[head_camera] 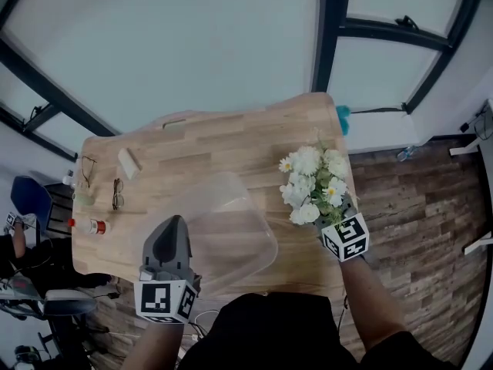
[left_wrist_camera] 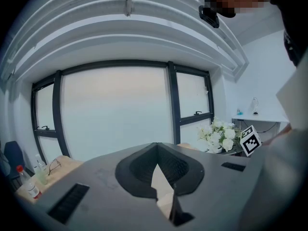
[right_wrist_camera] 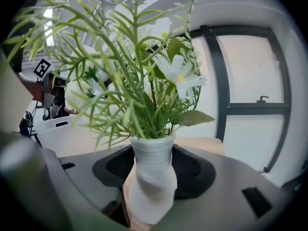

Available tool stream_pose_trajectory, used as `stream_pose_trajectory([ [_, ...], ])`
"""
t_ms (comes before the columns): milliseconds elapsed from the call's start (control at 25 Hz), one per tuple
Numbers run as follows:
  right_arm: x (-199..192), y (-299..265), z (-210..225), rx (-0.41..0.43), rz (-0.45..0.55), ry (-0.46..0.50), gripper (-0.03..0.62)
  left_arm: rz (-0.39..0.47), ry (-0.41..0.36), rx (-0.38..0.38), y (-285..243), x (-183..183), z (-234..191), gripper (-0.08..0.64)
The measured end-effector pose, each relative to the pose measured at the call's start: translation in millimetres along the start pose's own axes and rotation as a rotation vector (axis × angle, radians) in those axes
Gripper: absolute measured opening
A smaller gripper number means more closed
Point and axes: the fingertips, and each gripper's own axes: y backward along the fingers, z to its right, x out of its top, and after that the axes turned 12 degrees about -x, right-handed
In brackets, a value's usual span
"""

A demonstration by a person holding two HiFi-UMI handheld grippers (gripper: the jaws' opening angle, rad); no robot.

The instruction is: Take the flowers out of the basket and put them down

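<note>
My right claw (head_camera: 337, 223) is clamped on the small white vase (right_wrist_camera: 151, 177) of the flowers (head_camera: 314, 183). I hold them upright, out of the clear plastic basket (head_camera: 258, 233) and over the right end of the wooden table (head_camera: 208, 145). My left claw (head_camera: 171, 233) sits at the basket's near corner, its jaws almost together on nothing I can make out. The bunch looks top-heavy and the table edge is close. If I set it down crooked or let go too soon, it may topple or go off the side.

Seen from your head, the flowers (head_camera: 314, 183) hid their white vase (right_wrist_camera: 151, 177); whether your left gripper (left_wrist_camera: 161, 182) pinched anything was unclear.
</note>
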Motion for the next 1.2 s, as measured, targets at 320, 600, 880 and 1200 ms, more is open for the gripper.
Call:
stream_pose_trajectory([
  [320, -11, -7, -3, 0.006, -0.007, 0.010, 0.261, -0.005, 0.016, 0.017, 0, 1, -1, 0.005],
  [600, -15, -4, -7, -0.005, 0.022, 0.029, 0.262, -0.017, 0.042, 0.031, 6, -8, -3, 0.005],
  [880, -18, 1, -7, -0.027, 0.027, 0.011, 0.261, -0.010, 0.032, 0.028, 10, -6, -1, 0.004],
  [1200, -13, 3, -14, -0.006, 0.036, -0.008, 0.312, 0.006, 0.022, 0.003, 4, 7, 1, 0.005],
])
